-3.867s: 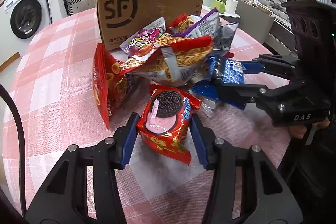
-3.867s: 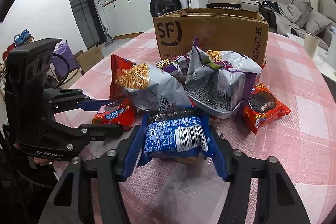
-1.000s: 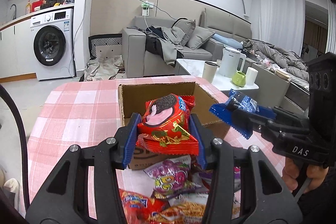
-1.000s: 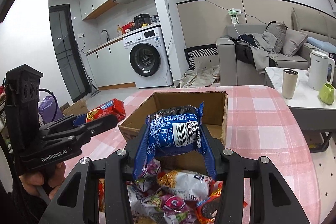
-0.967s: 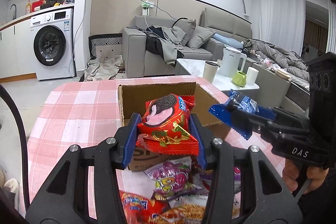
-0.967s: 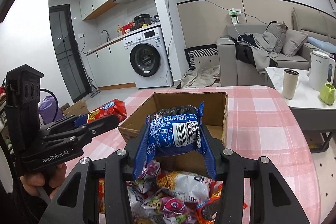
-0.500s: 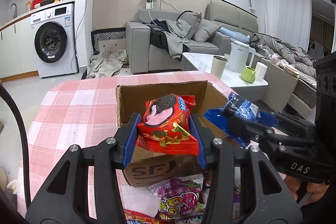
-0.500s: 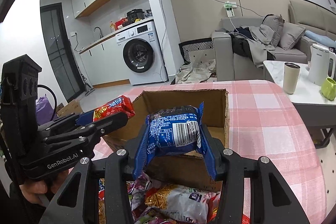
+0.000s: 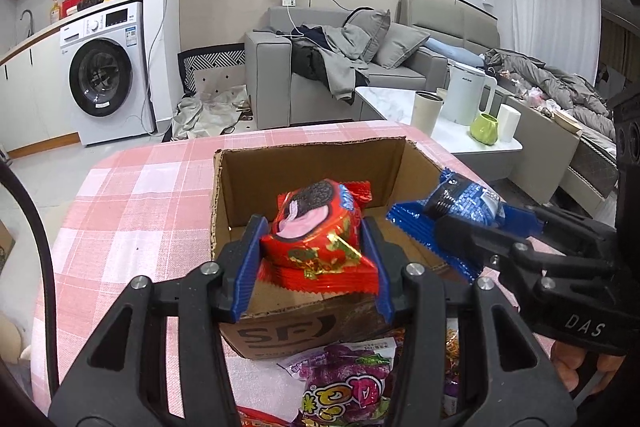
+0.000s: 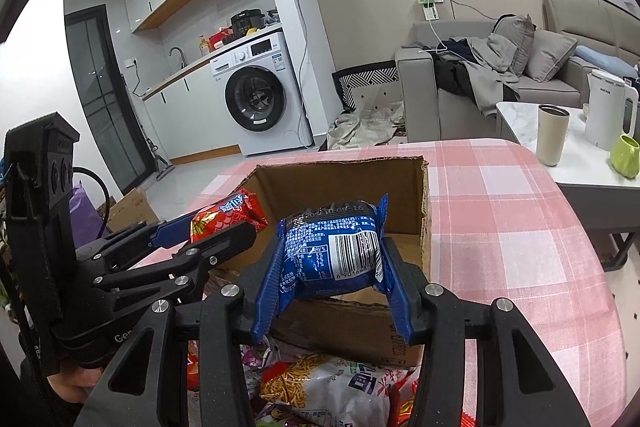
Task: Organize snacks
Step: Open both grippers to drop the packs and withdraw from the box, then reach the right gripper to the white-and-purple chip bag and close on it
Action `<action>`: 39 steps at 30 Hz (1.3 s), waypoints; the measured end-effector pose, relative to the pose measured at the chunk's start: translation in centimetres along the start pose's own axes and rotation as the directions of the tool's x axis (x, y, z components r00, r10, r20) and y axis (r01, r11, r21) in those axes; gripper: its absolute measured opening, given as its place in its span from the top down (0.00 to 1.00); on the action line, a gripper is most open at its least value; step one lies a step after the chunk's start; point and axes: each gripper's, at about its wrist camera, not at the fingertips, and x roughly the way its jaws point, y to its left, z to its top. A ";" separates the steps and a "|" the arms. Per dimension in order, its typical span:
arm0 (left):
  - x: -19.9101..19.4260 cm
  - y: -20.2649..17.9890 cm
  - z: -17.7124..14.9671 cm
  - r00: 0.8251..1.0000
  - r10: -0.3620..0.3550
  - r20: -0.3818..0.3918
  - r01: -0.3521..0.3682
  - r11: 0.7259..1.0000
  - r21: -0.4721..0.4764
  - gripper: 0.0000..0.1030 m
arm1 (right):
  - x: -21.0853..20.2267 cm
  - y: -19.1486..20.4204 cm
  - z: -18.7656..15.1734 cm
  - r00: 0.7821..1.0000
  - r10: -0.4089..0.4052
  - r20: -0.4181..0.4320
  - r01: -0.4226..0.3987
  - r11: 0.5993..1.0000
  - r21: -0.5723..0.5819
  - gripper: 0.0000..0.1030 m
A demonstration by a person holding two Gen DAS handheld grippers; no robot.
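My left gripper (image 9: 312,267) is shut on a red cookie packet (image 9: 316,231) and holds it over the near rim of the open cardboard box (image 9: 304,163). My right gripper (image 10: 332,279) is shut on a blue cookie packet (image 10: 334,251) and holds it over the same box (image 10: 348,179), right of the left gripper. In the left wrist view the right gripper (image 9: 452,227) shows at the right with the blue packet (image 9: 464,199). In the right wrist view the left gripper (image 10: 224,227) shows at the left with the red packet (image 10: 228,213).
Loose snack bags lie on the pink checked tablecloth (image 9: 128,203) in front of the box: a purple bag (image 9: 344,383) and a noodle-snack bag (image 10: 320,387). Beyond the table are a washing machine (image 9: 104,83), a sofa (image 9: 360,67) and a side table with a kettle (image 9: 468,99).
Both grippers have moved forward and lower with their packets, from above the snack pile to over the box opening. The box looks nearer and larger.
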 end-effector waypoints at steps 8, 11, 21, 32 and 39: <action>-3.3 1.6 -0.4 0.997 -0.044 0.060 0.047 0.998 -0.043 0.13 | -1.4 -0.2 0.1 1.000 0.009 0.011 -0.009 1.000 -0.016 0.29; -5.0 2.2 -1.0 0.998 -0.031 0.057 0.033 0.999 -0.043 0.01 | -2.9 -0.4 -0.3 0.999 0.027 0.025 -0.026 0.999 -0.022 0.02; -11.0 4.3 -5.4 0.999 -0.007 0.050 0.010 0.998 -0.063 0.01 | -6.5 -2.2 -2.1 0.999 0.008 0.042 -0.009 0.999 0.041 0.00; -14.9 3.1 -8.1 0.998 0.021 0.055 -0.020 1.000 -0.015 0.01 | -8.3 -0.9 -4.4 1.000 -0.005 0.000 0.005 1.000 -0.002 0.00; -15.9 3.2 -9.5 1.000 0.004 0.019 -0.004 1.000 -0.016 0.01 | -8.4 0.0 -6.0 0.998 0.005 -0.060 -0.008 0.999 -0.042 0.00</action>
